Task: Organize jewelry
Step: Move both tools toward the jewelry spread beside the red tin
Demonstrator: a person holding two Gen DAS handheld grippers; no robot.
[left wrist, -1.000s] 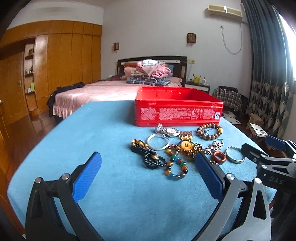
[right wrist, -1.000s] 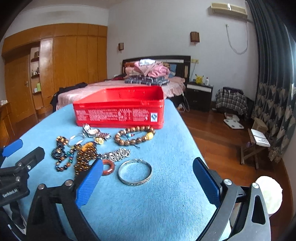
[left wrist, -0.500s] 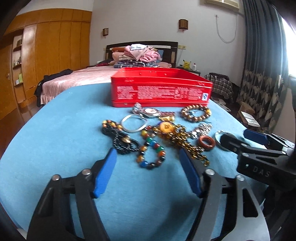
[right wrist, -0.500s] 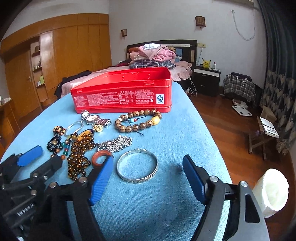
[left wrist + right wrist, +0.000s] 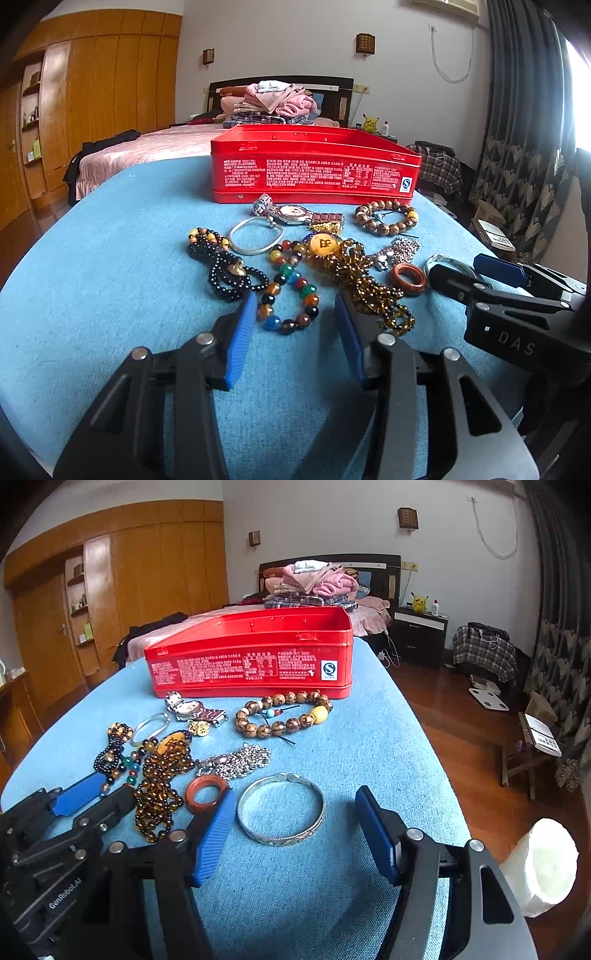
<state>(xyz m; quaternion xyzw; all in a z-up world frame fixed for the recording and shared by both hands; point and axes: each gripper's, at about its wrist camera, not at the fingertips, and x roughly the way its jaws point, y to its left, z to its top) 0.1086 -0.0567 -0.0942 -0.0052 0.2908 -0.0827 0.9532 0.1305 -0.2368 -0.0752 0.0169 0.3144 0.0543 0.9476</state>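
Both claws hang low over the blue tabletop point(image 5: 110, 295), each spread wide and gripping nothing. The left claw point(image 5: 295, 325) straddles the near end of a multicoloured bead bracelet point(image 5: 290, 291), its blue pads just either side of it; I cannot tell whether they touch. The right claw point(image 5: 295, 823) is set around a silver bangle point(image 5: 280, 812), which lies flat between its pads, closer to the left one.

The rest of the jewelry lies in a loose heap near the claws: a black bead string point(image 5: 229, 269), an amber bead necklace point(image 5: 159, 775) with a yellow pendant, a reddish ring point(image 5: 207, 794) just beside the right claw's left pad, a silver chain point(image 5: 240, 760), a thin bangle point(image 5: 255, 236), a watch point(image 5: 291, 214) and a brown bead bracelet point(image 5: 284, 714). Behind them stands an open red tin point(image 5: 251, 664), the watch and brown beads close against its front wall.
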